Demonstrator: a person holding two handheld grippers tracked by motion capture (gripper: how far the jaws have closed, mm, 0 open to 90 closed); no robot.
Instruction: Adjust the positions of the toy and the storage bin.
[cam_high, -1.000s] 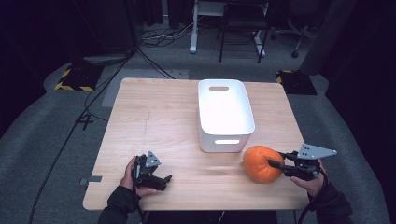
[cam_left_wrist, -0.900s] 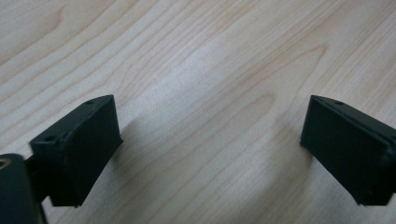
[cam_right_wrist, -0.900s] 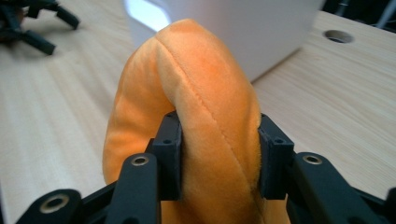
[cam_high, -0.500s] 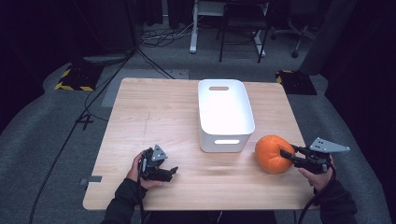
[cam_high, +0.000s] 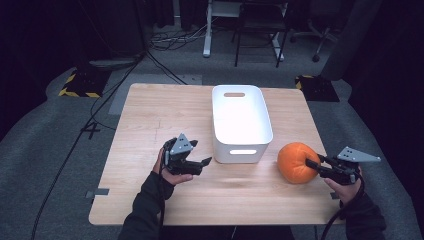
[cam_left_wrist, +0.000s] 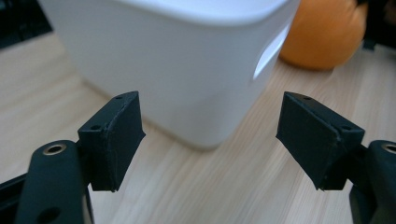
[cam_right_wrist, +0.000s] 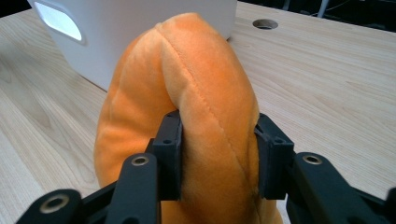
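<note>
Your right claw (cam_high: 314, 163) was clenched on the orange plush pumpkin (cam_high: 297, 162), which sat at the near right of the wooden desk (cam_high: 150, 120), just right of the white plastic bin (cam_high: 240, 120). In the right gripper view the two black jaws pressed into the pumpkin's (cam_right_wrist: 196, 93) soft body from either side, denting the fabric along a seam, with the bin's near wall and its handle slot (cam_right_wrist: 58, 21) behind it at the upper left.

Your left claw (cam_high: 205, 161) was released and held nothing; its jaws had just been closing somewhat, with nothing between them. It hovered near the middle of the desk, just left of the bin's near end, pointing right toward it. In the left gripper view the jaws stood well apart, framing the bin's (cam_left_wrist: 187, 70) near corner, with the pumpkin (cam_left_wrist: 322, 32) beyond at the upper right.

The bin stood upright at the desk's centre, its long side running from near to far.
</note>
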